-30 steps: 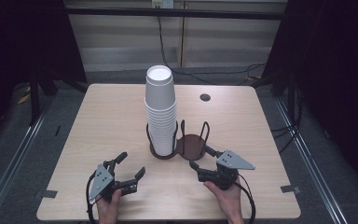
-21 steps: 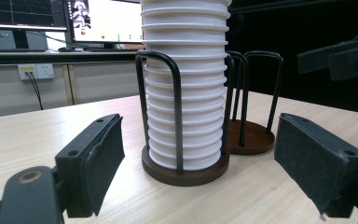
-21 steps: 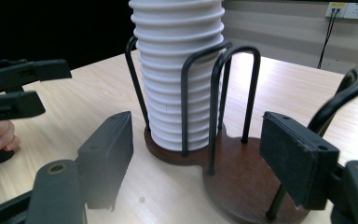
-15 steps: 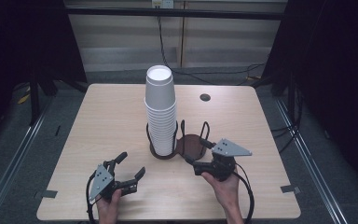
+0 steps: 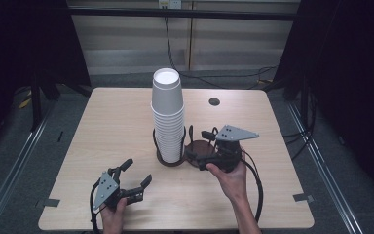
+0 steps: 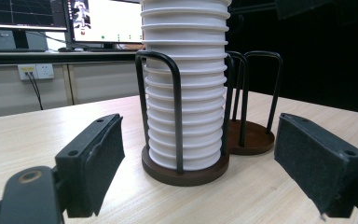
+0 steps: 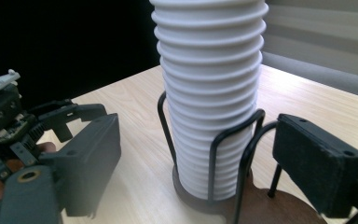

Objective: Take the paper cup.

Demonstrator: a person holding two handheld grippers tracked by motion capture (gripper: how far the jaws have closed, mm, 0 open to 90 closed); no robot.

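Cup stack [image 5: 168,117], frame centre: light, thin-walled, crushable; grip top cup's side gently. Left gripper [image 5: 135,176] and right gripper [image 5: 197,148] both open, empty.

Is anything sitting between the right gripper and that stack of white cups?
Only the holder's own black wire hoops. The right gripper faces the cup stack with open jaws, and the hoops rise around the stack's lower cups; the upper cups stand free above them.

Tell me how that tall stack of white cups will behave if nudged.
The stack of white cups rises far above its wire holder, so its top probably sways or tips. Nested thin cups look light, and likely dent under firm jaws.
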